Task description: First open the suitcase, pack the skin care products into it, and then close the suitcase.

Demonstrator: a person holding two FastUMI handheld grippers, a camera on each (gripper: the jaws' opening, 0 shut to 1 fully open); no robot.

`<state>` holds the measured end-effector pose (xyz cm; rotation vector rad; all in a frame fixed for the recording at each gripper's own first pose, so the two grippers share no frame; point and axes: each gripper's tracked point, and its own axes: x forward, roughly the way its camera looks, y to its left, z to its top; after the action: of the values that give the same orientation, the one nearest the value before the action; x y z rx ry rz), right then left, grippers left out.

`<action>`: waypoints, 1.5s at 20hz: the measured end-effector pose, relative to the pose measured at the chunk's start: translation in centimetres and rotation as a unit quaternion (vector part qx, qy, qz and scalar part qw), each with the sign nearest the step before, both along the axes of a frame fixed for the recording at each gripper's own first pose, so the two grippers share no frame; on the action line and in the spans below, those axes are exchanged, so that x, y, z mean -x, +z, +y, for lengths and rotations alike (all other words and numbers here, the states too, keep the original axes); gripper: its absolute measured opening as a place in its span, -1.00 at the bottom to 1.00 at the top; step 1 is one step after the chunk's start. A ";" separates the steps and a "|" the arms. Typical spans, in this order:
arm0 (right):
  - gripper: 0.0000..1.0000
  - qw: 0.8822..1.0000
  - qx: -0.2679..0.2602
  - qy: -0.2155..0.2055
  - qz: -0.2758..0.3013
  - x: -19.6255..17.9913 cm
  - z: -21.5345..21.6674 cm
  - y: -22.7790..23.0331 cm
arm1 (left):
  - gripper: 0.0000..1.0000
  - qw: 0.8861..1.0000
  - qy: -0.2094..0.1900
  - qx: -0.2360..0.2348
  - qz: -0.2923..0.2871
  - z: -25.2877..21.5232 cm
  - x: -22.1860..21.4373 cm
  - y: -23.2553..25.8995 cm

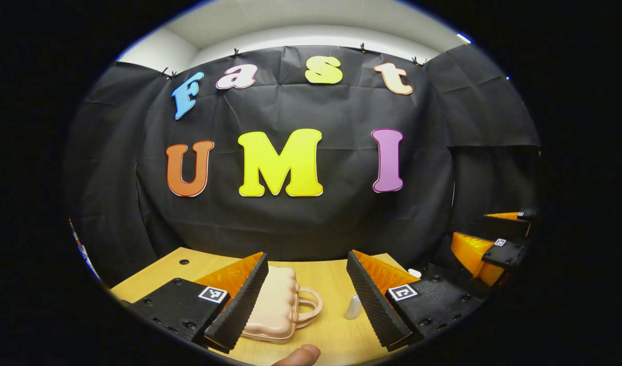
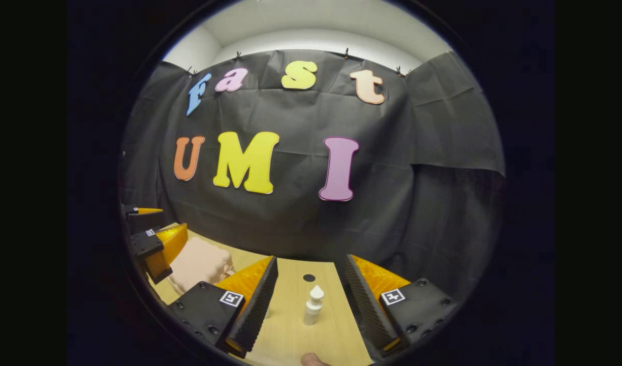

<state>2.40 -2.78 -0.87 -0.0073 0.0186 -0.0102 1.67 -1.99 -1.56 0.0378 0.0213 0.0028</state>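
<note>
Your wooden table (image 1: 336, 284) is cut off at the near edge in both views, and your own fingers hide much of its surface. A small dark hole (image 2: 309, 278) marks the tabletop near the cloth wall in the right gripper view.

On the table lies the pale pink suitcase (image 1: 276, 305), flat and closed, with its looped handle (image 1: 311, 305) pointing to the right in the left gripper view. Its left side is hidden behind your left finger, so you cannot make out its full outline there. In the right gripper view the suitcase (image 2: 199, 264) appears as a soft pink block, partly hidden by the other gripper in front of it.

Your left gripper (image 1: 307, 300) has its fingers spread wide, holding nothing; the suitcase sits just beyond and between them, toward the left finger. Your right gripper (image 2: 311, 300) is likewise spread apart and empty.

The white skin care bottle (image 2: 313, 305) stands upright, long axis vertical, cap up, between the right gripper's fingers without touching either. In the left gripper view the bottle (image 1: 352, 306) is mostly hidden behind the right finger, only a white sliver showing.

A fingertip (image 1: 300, 356) pokes in at the bottom edge, cut off.
</note>
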 end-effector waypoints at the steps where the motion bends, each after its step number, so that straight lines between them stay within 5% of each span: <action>1: 0.59 1.000 0.000 -0.003 0.001 -0.1 -0.2 -0.1 | 0.97 1.000 0.002 -0.007 0.000 0.1 -0.4 -0.5; 8: 0.58 0.999 0.015 -0.041 0.015 0.4 -4.6 -1.9 | 0.97 0.994 0.001 -0.108 0.024 0.4 -3.2 -7.5; 13: 0.58 0.997 -0.002 -0.080 0.015 0.7 -8.9 -2.5 | 0.97 0.969 -0.026 -0.239 0.065 -0.5 -5.3 -13.7; 18: 0.58 0.993 -0.015 -0.111 0.030 1.4 -12.1 -4.5 | 0.96 0.920 -0.045 -0.380 0.081 -1.5 -6.7 -18.8; 26: 0.59 0.993 -0.007 -0.098 0.058 1.0 -15.2 -7.8 | 0.91 0.800 -0.004 -0.592 0.094 -1.3 -11.2 -22.7; 28: 0.58 0.994 -0.015 -0.087 0.060 0.9 -15.8 -7.5 | 0.86 0.781 0.012 -0.616 0.096 -0.7 -11.7 -22.7; 30: 0.58 0.995 -0.012 -0.078 0.058 0.5 -16.1 -7.8 | 0.41 0.769 0.018 -0.631 0.099 -0.5 -12.0 -22.6</action>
<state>1.86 -18.88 -8.64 0.0176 0.1357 -0.1660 13.68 -2.45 -24.14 1.4071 0.2324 0.0526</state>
